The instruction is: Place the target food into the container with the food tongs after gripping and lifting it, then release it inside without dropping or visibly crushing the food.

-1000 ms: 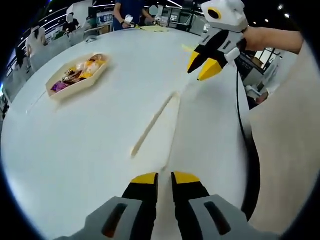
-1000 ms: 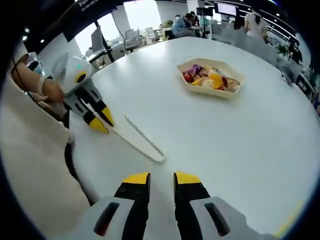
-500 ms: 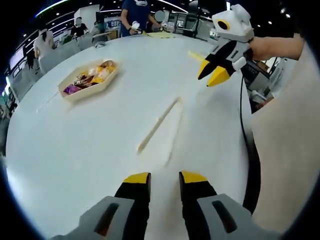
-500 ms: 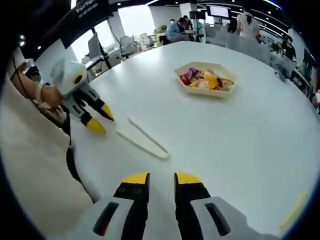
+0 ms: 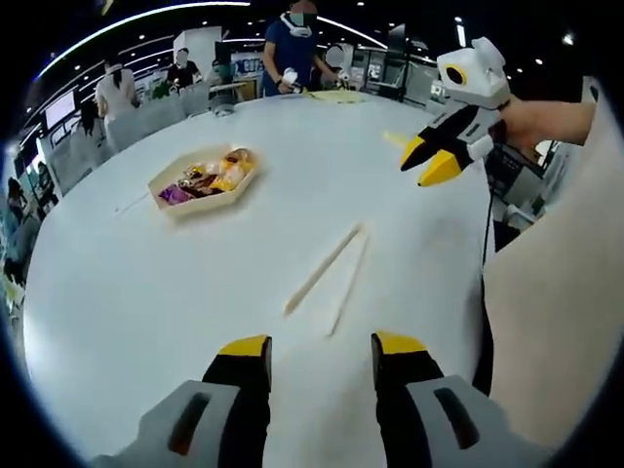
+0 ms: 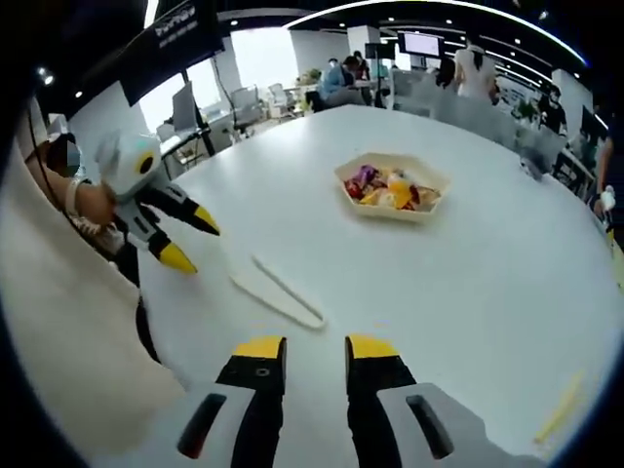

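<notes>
White food tongs [image 5: 327, 268] lie flat on the round white table [image 5: 146, 292], their two arms spread toward me. A beige hexagonal tray [image 5: 205, 178] of mixed colourful food sits beyond them to the left. My left gripper [image 5: 322, 346] hangs above the table short of the tongs, open wide and empty. The right gripper [image 5: 427, 161] floats at the upper right, clear of the tongs. In the right gripper view the tongs [image 6: 278, 291] lie just ahead, the tray [image 6: 390, 187] farther off, and my right gripper [image 6: 314, 348] is open by a narrow gap, empty. The left gripper [image 6: 191, 241] hovers beside the tongs' left end.
A cream sleeve [image 5: 556, 292] and a black cable [image 5: 485, 244] run along the table's near edge. A thin yellow strip [image 6: 561, 414] lies near the table's rim. Several people [image 5: 297, 49] and desks stand beyond the far edge.
My left gripper's jaws have spread from nearly closed to wide apart. Both cameras have pulled back and risen a little. The tongs and tray stay where they were on the table.
</notes>
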Demonstrator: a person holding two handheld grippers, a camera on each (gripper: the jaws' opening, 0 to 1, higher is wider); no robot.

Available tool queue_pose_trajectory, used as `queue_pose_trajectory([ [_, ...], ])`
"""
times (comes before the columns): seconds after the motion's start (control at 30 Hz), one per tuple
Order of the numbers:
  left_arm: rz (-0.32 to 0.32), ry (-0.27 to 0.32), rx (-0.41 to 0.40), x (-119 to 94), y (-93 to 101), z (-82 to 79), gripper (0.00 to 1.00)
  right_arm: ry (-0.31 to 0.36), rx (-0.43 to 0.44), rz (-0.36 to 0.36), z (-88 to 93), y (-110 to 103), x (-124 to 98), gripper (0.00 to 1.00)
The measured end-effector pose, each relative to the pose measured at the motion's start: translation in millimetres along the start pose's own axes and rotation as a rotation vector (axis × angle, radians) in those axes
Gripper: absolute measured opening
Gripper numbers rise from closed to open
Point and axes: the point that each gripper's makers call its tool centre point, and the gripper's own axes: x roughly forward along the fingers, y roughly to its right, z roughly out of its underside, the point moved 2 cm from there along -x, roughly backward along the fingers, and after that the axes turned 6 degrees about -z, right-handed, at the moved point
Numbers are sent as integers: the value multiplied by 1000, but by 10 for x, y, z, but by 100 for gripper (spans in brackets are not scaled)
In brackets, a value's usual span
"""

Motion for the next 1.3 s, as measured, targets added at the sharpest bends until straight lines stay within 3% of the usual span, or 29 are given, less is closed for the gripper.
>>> queue_pose_trajectory([
  [0.43, -71, 147, -52, -257, -82, -364, 51, 111, -12, 18, -307, -57, -166, 30],
  [0.57, -100, 194, -60, -382, -124, -492, 52, 145, -19, 14, -363, -116, -203, 36],
  [0.73, -131, 243, -79, -521, -172, -621, 57, 206, -62, 7, -508, -204, -317, 39],
  [0.87, -161, 314, -102, -683, -171, -803, 59, 312, -83, 58, -739, -218, -521, 40],
  [1.17, -193, 386, -147, -796, -175, -930, 74, 382, -92, 86, -928, -232, -616, 50],
  [1.3, -202, 394, -141, -841, -190, -958, 75, 392, -94, 81, -965, -257, -616, 53],
])
